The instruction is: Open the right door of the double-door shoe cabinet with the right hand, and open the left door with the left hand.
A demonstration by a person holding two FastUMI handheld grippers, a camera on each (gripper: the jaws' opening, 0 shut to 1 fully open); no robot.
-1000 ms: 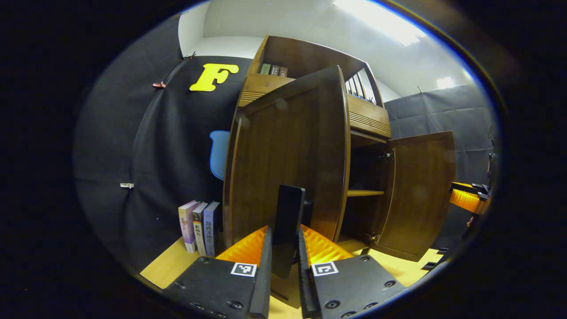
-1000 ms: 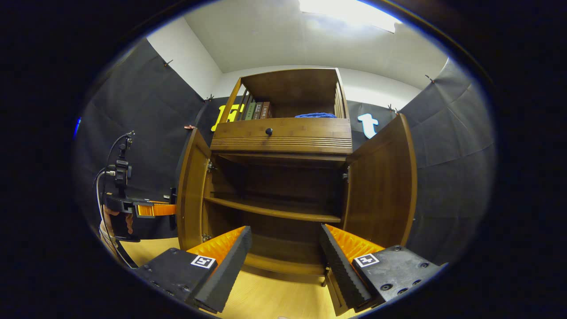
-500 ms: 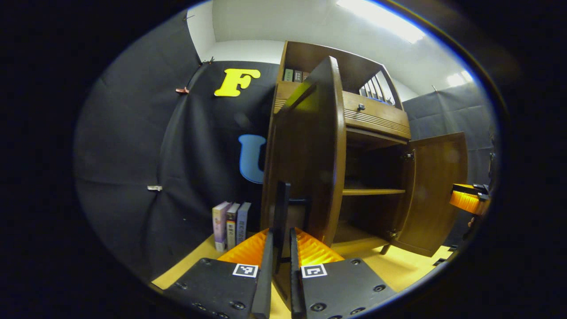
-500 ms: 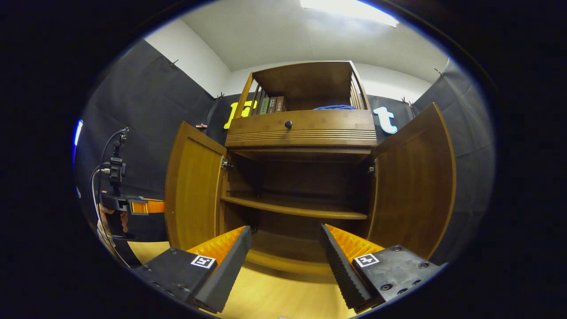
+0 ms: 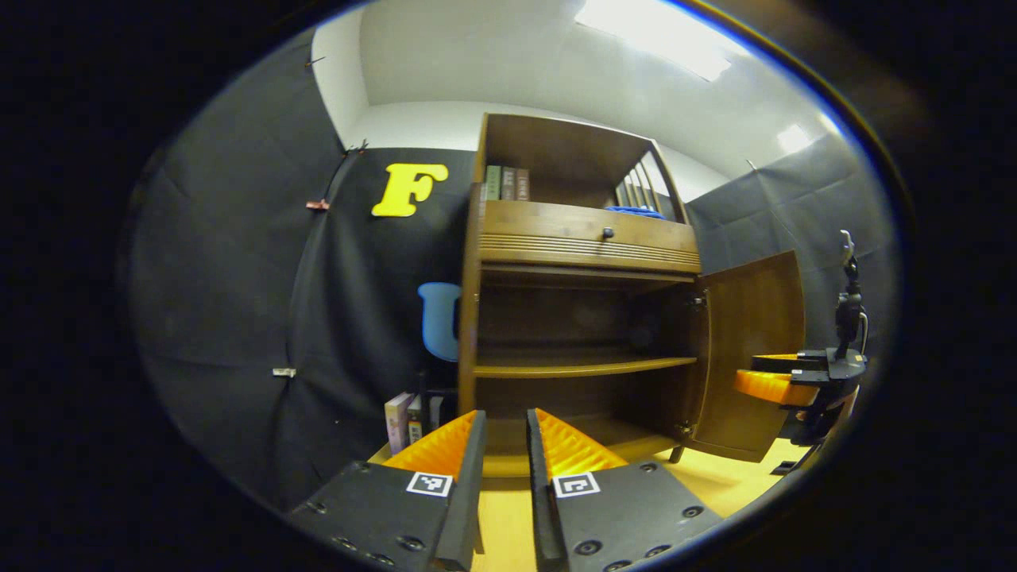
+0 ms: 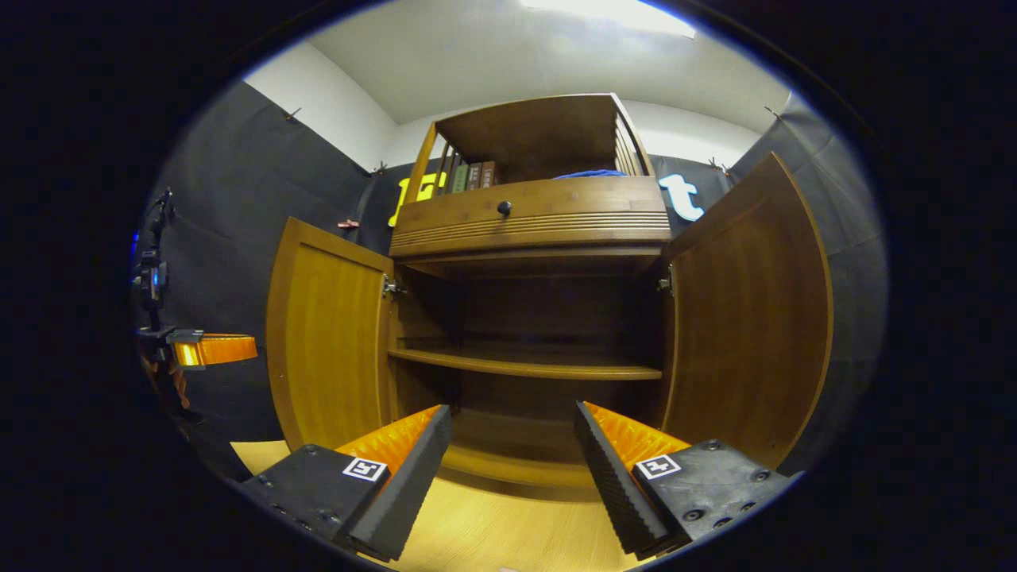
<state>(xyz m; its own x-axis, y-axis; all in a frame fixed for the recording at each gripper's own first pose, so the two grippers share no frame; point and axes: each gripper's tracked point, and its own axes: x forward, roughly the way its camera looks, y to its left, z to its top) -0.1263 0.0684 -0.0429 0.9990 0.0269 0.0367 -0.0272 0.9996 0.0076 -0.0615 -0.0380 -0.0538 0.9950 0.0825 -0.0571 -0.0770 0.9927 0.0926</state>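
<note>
Both doors of the shoe cabinet (image 6: 528,230) stood swung open, left door (image 6: 326,334) and right door (image 6: 747,318), right gripper (image 6: 512,469) jaws spread wide, left gripper (image 5: 504,469) jaws nearly together, pinching nothing.

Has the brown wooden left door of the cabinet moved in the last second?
Yes. In the right gripper view the brown wooden left door has swung further outward, away from the fixed drawer front, and now stands wide open.
</note>
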